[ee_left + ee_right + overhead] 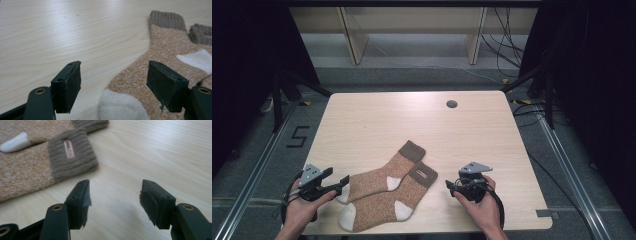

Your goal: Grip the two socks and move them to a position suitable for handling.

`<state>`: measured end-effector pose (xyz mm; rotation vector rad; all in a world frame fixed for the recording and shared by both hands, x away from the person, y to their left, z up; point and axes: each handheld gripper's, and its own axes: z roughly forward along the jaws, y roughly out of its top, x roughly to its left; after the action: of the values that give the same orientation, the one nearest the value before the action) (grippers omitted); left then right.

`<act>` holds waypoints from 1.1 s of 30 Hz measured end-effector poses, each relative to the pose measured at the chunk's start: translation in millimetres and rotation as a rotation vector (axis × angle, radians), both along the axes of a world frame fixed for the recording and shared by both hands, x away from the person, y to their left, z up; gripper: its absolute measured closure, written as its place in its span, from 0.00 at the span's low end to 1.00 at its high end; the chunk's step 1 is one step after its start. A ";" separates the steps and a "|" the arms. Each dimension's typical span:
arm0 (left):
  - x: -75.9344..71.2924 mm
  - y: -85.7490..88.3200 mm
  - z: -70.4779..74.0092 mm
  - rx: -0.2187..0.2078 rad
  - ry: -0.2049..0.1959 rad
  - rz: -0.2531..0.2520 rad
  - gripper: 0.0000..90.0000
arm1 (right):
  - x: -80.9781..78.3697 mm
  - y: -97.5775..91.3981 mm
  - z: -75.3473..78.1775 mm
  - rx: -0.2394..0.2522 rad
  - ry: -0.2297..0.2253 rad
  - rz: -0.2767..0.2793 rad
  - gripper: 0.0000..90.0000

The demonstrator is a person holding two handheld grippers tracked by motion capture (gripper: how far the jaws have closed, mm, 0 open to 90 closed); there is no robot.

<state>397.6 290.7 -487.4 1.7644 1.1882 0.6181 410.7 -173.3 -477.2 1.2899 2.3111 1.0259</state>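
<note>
Two brown knitted socks with white toes and heels lie side by side near the front of the wooden table. The upper sock points its white toe at my left gripper, which is open; the toe lies on the table between the jaws, and the pads do not press on it. The lower sock has a labelled cuff that lies just left of my right gripper. That gripper is open over bare wood with nothing between its jaws.
A round cable hole sits near the table's far edge. Behind the table stand wooden shelf legs and loose cables. A "5" mark is on the floor at the left. Bare wood spreads beyond the socks.
</note>
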 end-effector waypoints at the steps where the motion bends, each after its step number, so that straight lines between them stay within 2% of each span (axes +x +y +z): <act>1: 1.7 0.4 -0.5 -0.003 -0.010 -0.004 0.30 | 0.0 2.6 -1.3 0.003 -0.004 0.022 0.46; 2: 1.5 0.3 0.0 -0.002 -0.011 0.005 0.30 | -3.0 8.4 0.3 0.011 0.004 0.049 0.46; 3: 0.2 -0.4 1.6 -0.001 -0.008 0.025 0.30 | -3.0 8.4 0.3 0.011 0.004 0.049 0.46; 4: 1.3 -0.8 1.9 -0.013 -0.025 0.021 0.30 | -3.6 11.3 0.8 0.011 0.002 0.070 0.46; 5: -0.2 -1.6 2.8 -0.010 -0.018 0.042 0.30 | -5.1 14.9 2.4 0.021 0.013 0.083 0.46; 6: 1.2 -1.3 2.1 -0.013 -0.025 0.028 0.30 | -4.4 17.2 2.8 0.009 -0.013 0.113 0.46; 8: 1.5 -1.0 2.0 -0.014 -0.021 0.028 0.30 | -7.2 24.1 6.5 0.011 0.003 0.118 0.47; 11: -0.5 -0.9 0.8 0.009 -0.008 0.026 0.30 | -6.5 31.4 10.8 -0.010 -0.008 0.132 0.48; 12: -1.6 0.0 0.5 0.018 0.003 0.025 0.30 | -5.2 35.6 17.1 -0.017 -0.015 0.135 0.50; 15: -1.5 0.1 -0.7 0.031 0.002 0.006 0.30 | -4.0 42.5 22.9 -0.020 -0.027 0.143 0.51; 16: -3.1 -0.5 0.0 0.041 0.016 0.012 0.30 | -3.4 47.2 25.2 -0.025 -0.034 0.154 0.51; 17: -2.8 -0.9 0.0 0.042 0.010 0.006 0.30 | -2.9 59.2 29.1 -0.039 -0.023 0.184 0.51; 20: -3.0 -3.3 0.7 0.050 0.006 0.005 0.30 | -0.5 71.0 30.2 -0.057 -0.051 0.240 0.51; 21: -1.8 -3.7 0.1 0.048 -0.002 -0.009 0.30 | -0.3 77.2 29.5 -0.062 -0.044 0.258 0.51; 23: -2.1 -5.1 0.2 0.060 0.010 -0.013 0.30 | 1.8 90.4 26.0 -0.076 -0.017 0.277 0.51; 25: -0.3 -5.4 -0.8 0.052 -0.001 -0.027 0.30 | 3.7 92.8 24.3 -0.083 -0.012 0.285 0.50; 26: -0.3 -5.8 -0.8 0.052 -0.001 -0.026 0.30 | 5.1 95.7 21.8 -0.081 0.007 0.284 0.50; 27: -0.3 -6.2 -0.7 0.052 0.000 -0.027 0.30 | 7.5 97.8 19.2 -0.090 -0.006 0.293 0.49; 28: -0.4 -6.3 -0.6 0.057 0.000 -0.029 0.30 | 7.6 100.5 18.1 -0.093 0.023 0.289 0.48; 32: -1.4 -6.5 0.0 0.060 -0.001 -0.017 0.30 | 8.0 113.2 10.8 -0.102 0.055 0.324 0.46; 33: -2.1 -6.7 0.4 0.063 0.003 -0.007 0.30 | 6.9 120.0 7.9 -0.111 0.077 0.337 0.43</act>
<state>395.6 284.0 -487.0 1.8216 1.1759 0.6555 417.7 -53.3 -469.3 0.9333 2.6650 0.9400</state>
